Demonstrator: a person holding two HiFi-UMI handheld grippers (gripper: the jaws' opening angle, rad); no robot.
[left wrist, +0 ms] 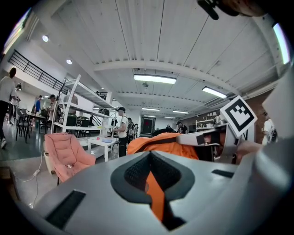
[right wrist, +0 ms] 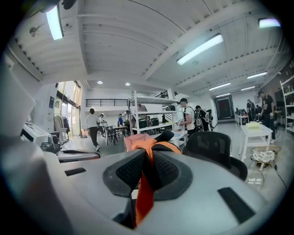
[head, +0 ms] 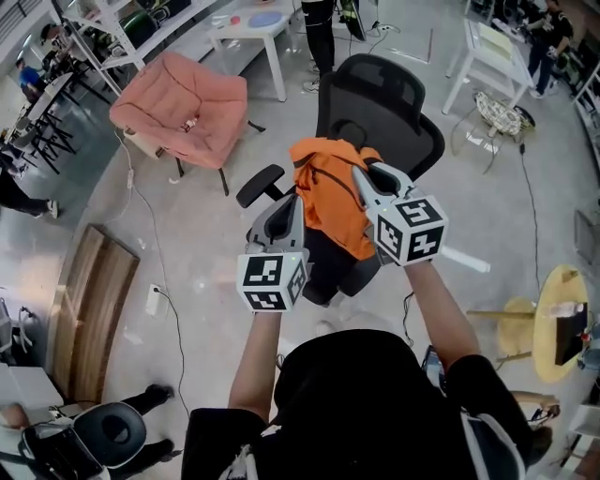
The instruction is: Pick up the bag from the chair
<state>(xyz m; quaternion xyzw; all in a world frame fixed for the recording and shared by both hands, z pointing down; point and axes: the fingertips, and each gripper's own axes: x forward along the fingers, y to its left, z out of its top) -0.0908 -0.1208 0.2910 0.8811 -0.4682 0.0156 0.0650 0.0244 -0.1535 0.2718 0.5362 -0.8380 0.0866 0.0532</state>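
Note:
An orange bag with black trim (head: 330, 192) hangs in the air above the seat of a black mesh office chair (head: 380, 103). My left gripper (head: 292, 204) is shut on the bag's left side; in the left gripper view an orange strap (left wrist: 155, 190) is pinched between its dark pads, with the bag's body (left wrist: 158, 144) just beyond. My right gripper (head: 362, 178) is shut on the bag's right side; in the right gripper view an orange strap (right wrist: 145, 183) runs between its pads up to the bag (right wrist: 149, 144), and the chair's back (right wrist: 210, 148) stands behind.
A pink padded chair (head: 183, 108) stands at the left rear, with white tables (head: 253, 26) (head: 489, 58) farther back. A wooden panel (head: 89, 309) lies on the floor at left, a round yellow table (head: 561, 319) at right. Cables cross the floor; people stand around the room.

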